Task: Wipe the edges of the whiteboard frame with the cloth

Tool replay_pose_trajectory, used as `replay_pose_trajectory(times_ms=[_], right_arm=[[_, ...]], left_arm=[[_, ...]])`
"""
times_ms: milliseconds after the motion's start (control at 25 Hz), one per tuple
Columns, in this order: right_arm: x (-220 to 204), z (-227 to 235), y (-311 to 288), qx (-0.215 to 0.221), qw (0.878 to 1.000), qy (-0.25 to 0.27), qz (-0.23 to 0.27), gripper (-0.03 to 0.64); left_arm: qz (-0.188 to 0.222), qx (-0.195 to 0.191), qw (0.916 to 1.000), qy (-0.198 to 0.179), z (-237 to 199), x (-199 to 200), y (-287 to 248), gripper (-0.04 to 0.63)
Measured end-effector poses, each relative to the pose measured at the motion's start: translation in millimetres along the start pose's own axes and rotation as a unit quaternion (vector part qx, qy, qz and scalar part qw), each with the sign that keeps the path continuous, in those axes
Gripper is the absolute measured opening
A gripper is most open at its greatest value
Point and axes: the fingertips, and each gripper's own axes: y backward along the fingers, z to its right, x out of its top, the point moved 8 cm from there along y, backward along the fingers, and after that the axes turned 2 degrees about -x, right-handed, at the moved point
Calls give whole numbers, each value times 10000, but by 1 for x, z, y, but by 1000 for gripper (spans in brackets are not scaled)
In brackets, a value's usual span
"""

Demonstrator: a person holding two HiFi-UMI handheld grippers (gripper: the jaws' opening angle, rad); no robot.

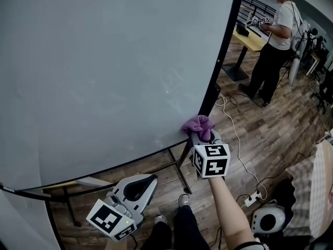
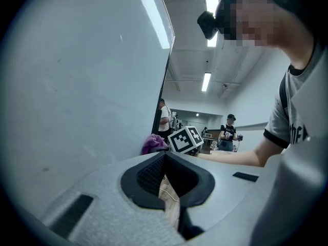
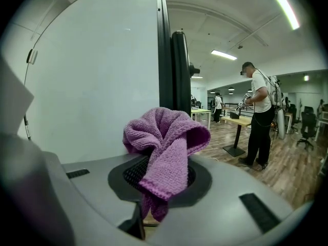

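The white left gripper (image 1: 150, 181) hangs below the whiteboard's bottom edge, jaws together with nothing between them. The right gripper (image 1: 202, 137) is clamped on the crumpled purple terry cloth (image 1: 198, 124), which touches the black whiteboard frame (image 1: 225, 40) at its lower right corner.

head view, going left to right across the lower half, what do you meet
left gripper → right gripper shut on the purple cloth → power strip on the floor

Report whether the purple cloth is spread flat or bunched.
Bunched: the cloth bulges in folds from the right gripper, pinched between its jaws.
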Motion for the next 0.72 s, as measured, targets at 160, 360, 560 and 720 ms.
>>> replay_pose_trajectory(times_ms=[160, 360, 560, 720], right_arm=[[-14, 0, -6, 18, 9999, -27, -170, 64], [-32, 1, -13, 11, 9993, -11, -374, 64], [-40, 0, -16, -24, 9992, 17, -394, 64], [-44, -1, -18, -14, 9992, 16, -399, 64]], left_arm=[[-34, 17, 10000, 23, 1, -4, 0, 17], [-72, 28, 9999, 70, 2, -9, -1, 17], [-135, 48, 9998, 122, 2, -15, 0, 17], [-150, 52, 9998, 148, 2, -18, -1, 17]])
